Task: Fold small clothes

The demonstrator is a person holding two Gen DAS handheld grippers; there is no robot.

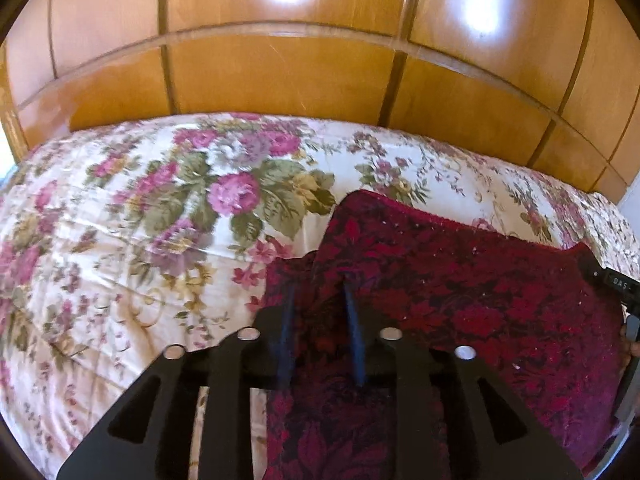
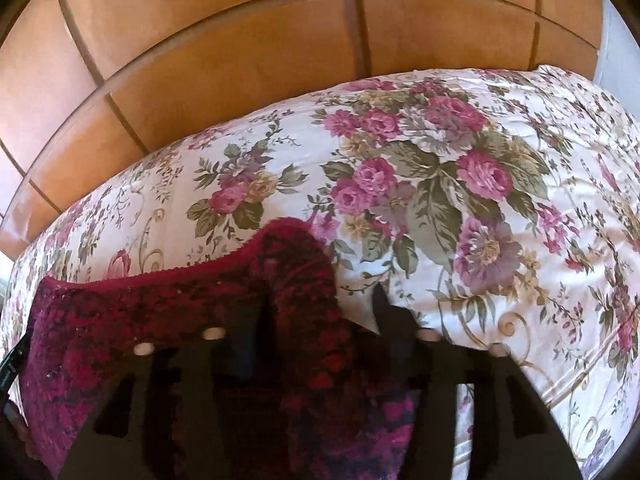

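Observation:
A dark red, flower-patterned knitted garment [image 1: 460,280] lies spread on the flowered bedspread [image 1: 140,220]. In the left wrist view my left gripper [image 1: 320,292] rests on the garment's left part. Its two blue-padded fingers [image 1: 354,320] stand a little apart, with fabric showing in the gap and neither pad pressing on it. In the right wrist view my right gripper [image 2: 316,296] is over the garment's [image 2: 120,320] right end. A raised hump of red cloth [image 2: 300,256] sits between its widely parted fingers. The right finger [image 2: 384,312] stands clear over the bedspread [image 2: 480,200].
A glossy wooden panelled headboard [image 1: 280,76] rises behind the bed [image 2: 240,60]. Part of the other gripper's black body shows at the right edge [image 1: 622,284] of the left wrist view and at the left edge [image 2: 12,360] of the right wrist view.

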